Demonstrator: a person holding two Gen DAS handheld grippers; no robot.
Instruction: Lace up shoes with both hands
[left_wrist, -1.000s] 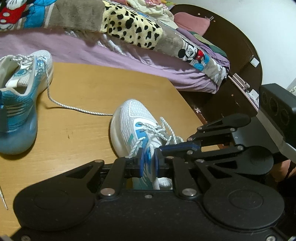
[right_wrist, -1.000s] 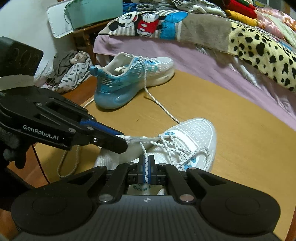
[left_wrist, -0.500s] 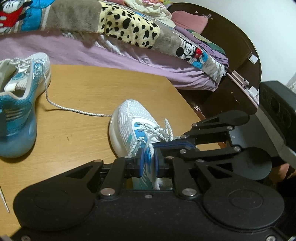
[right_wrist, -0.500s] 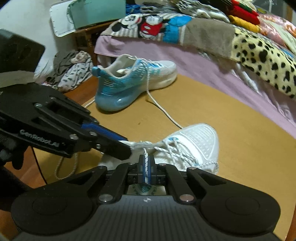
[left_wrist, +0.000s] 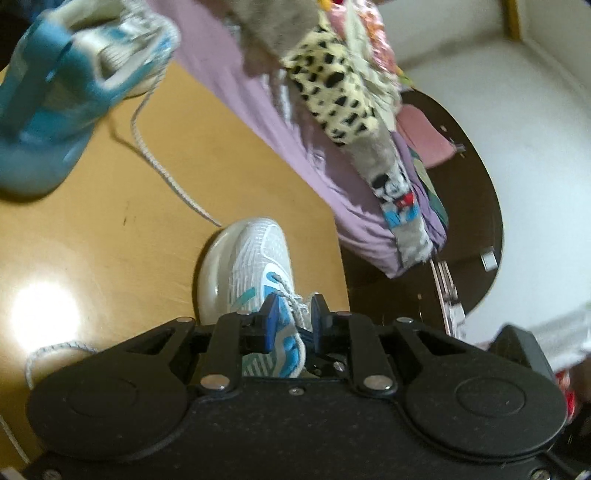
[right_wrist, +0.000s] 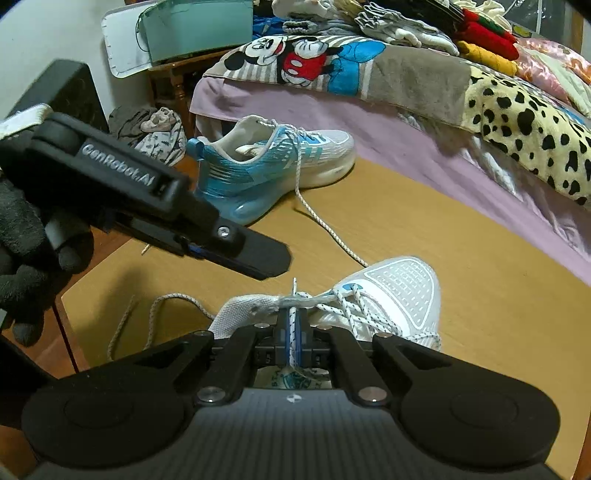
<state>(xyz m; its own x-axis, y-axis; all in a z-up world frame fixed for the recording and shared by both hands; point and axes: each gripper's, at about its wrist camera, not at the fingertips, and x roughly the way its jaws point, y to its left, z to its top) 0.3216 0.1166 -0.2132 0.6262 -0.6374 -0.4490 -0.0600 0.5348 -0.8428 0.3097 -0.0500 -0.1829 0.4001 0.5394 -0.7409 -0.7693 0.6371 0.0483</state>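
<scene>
A white shoe (right_wrist: 399, 291) with blue accents lies on the wooden table (right_wrist: 461, 251), toe pointing away. My right gripper (right_wrist: 291, 325) is shut on a speckled white lace (right_wrist: 293, 295) at the shoe's upper eyelets. My left gripper (right_wrist: 271, 260) hovers just above and left of that spot, apart from the lace. In the left wrist view the left gripper (left_wrist: 293, 314) has its blue pads (left_wrist: 269, 317) parted and its jaws are opening. The white shoe (left_wrist: 243, 266) and its laces show through the gap, and nothing is pressed. A blue shoe (right_wrist: 258, 166) stands farther back.
The blue shoe's loose lace (right_wrist: 325, 225) trails across the table toward the white shoe. A bed (right_wrist: 424, 147) with purple sheet and patterned blankets borders the table's far side. A gloved hand (right_wrist: 22, 251) holds the left gripper. Clothes (right_wrist: 155, 133) pile up at the left.
My left gripper has rolled, parted its pads and let go of the lace; its tip now sits above the shoe. The right gripper keeps its hold and has stayed put.
</scene>
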